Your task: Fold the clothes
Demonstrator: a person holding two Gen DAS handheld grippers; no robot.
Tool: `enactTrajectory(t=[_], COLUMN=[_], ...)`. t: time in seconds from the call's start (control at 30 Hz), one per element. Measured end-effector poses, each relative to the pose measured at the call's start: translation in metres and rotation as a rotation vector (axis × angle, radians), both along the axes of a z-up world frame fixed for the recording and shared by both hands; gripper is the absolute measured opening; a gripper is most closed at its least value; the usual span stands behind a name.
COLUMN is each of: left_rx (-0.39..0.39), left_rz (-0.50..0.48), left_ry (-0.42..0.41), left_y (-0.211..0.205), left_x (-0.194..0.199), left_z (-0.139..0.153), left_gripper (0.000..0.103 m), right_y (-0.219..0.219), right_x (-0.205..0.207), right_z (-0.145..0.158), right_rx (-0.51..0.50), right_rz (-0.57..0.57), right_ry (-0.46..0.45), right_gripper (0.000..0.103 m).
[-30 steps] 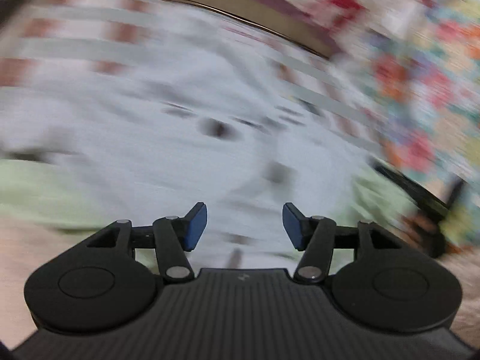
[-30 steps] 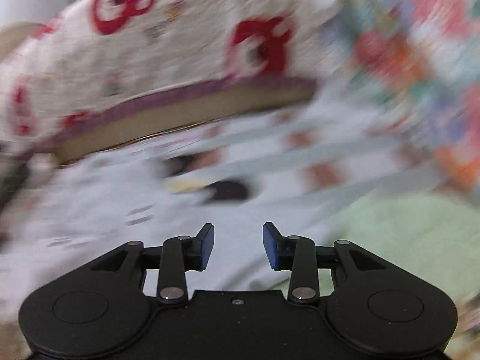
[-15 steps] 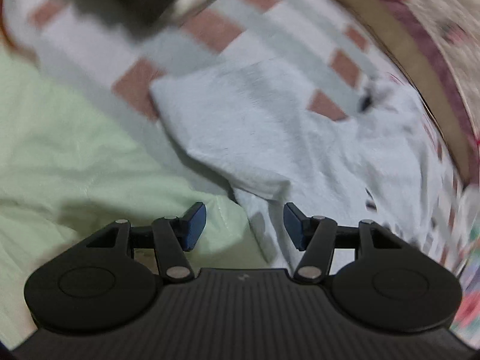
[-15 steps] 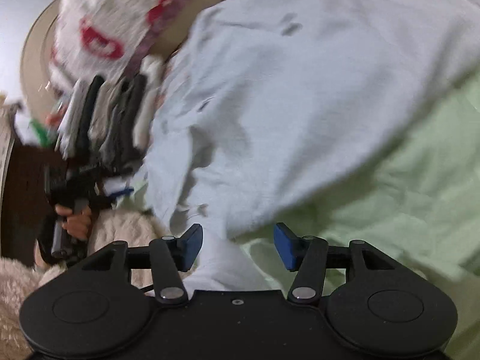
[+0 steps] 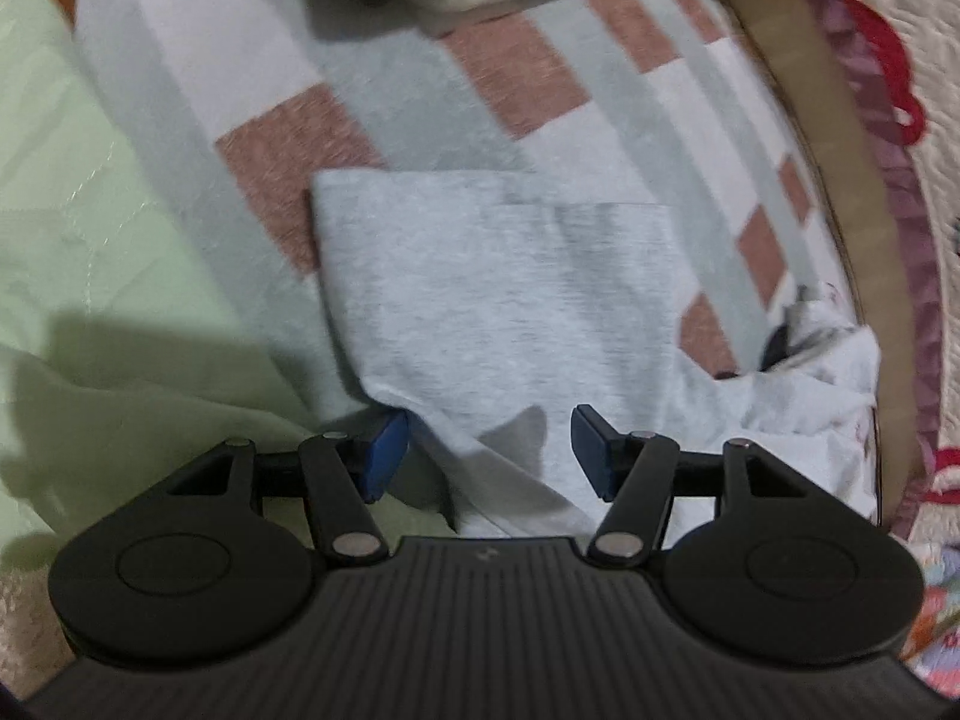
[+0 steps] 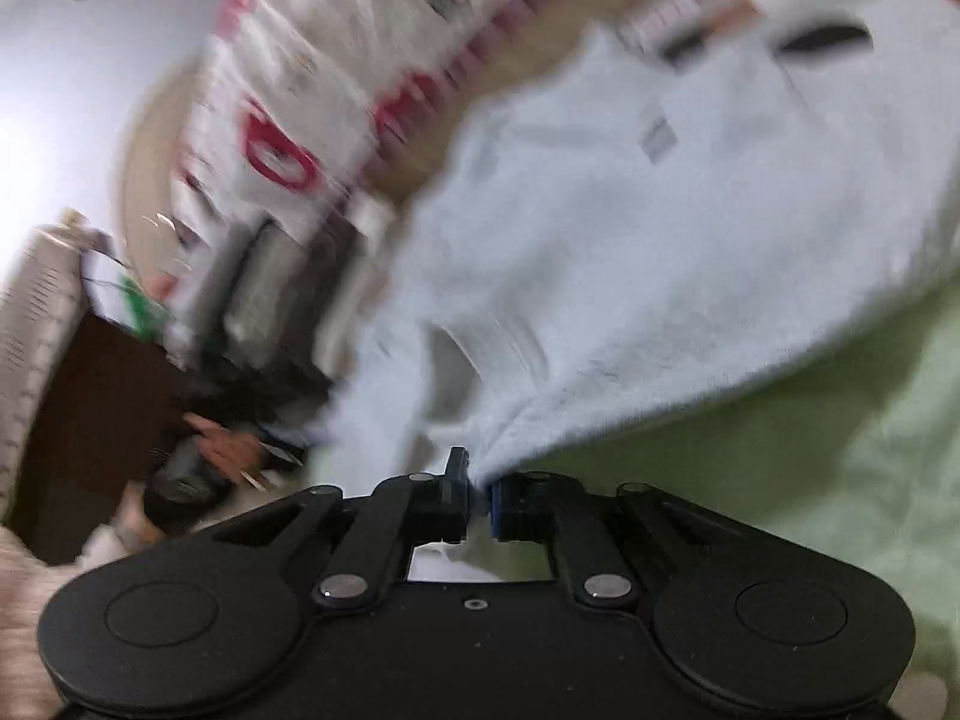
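A pale grey shirt (image 5: 498, 294) lies spread on a green sheet and a checked blanket. Its near sleeve end runs down between the blue pads of my left gripper (image 5: 489, 459), which stands open around the cloth. In the right wrist view the same grey shirt (image 6: 630, 228) stretches away and up from my right gripper (image 6: 479, 495), whose jaws are shut on a bunched corner of it. The cloth pulls taut from that pinch.
Under the shirt lie a green sheet (image 5: 108, 252) and a checked blanket (image 5: 420, 78). A tan bed edge (image 5: 840, 192) curves along the right. Folded clothes (image 6: 264, 276) are stacked at the left, beside a hand on the other gripper (image 6: 222, 450) and a dark cabinet (image 6: 84, 402).
My right gripper has shut on the shirt's corner, having been open half a second ago. The left gripper has moved in, so the sleeve now lies between its open pads.
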State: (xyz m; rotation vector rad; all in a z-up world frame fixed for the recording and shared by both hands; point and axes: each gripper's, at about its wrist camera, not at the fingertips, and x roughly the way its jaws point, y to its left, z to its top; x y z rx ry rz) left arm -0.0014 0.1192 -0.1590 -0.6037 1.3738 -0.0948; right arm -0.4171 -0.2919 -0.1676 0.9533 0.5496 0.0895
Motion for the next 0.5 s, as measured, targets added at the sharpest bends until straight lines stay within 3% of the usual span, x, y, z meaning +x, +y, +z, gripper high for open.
enactTrajectory(t=[0.1, 0.17, 0.23, 0.27, 0.3, 0.33, 0.5], left_rx=[0.002, 0.01, 0.016, 0.018, 0.02, 0.036, 0.236], left_rz=[0.009, -0.004, -0.031, -0.071, -0.112, -0.154, -0.339], left_ry=[-0.001, -0.01, -0.024, -0.036, -0.048, -0.076, -0.423], left_y=[-0.001, -0.004, -0.007, -0.011, -0.015, -0.02, -0.045], left_x=[0.0, 0.0, 0.001, 0.002, 0.003, 0.001, -0.027], left_z=[-0.001, -0.001, -0.001, 0.001, 0.003, 0.007, 0.072], left_gripper=[0.061, 0.062, 0.058, 0.039, 0.004, 0.003, 0.002], right_y=[-0.005, -0.001, 0.001, 0.001, 0.001, 0.0, -0.014], right_x=[-0.012, -0.013, -0.01, -0.008, -0.006, -0.004, -0.009], right_z=[0.012, 0.014, 0.008, 0.004, 0.001, -0.003, 0.003], right_rx=[-0.055, -0.115, -0.108, -0.103, -0.098, -0.093, 0.012], right_rz=[-0.05, -0.038, -0.013, -0.012, -0.013, -0.014, -0.011], right_ry=[-0.008, 0.026, 0.062, 0.075, 0.087, 0.099, 0.039], right_gripper=[0.009, 0.009, 0.009, 0.009, 0.009, 0.009, 0.009])
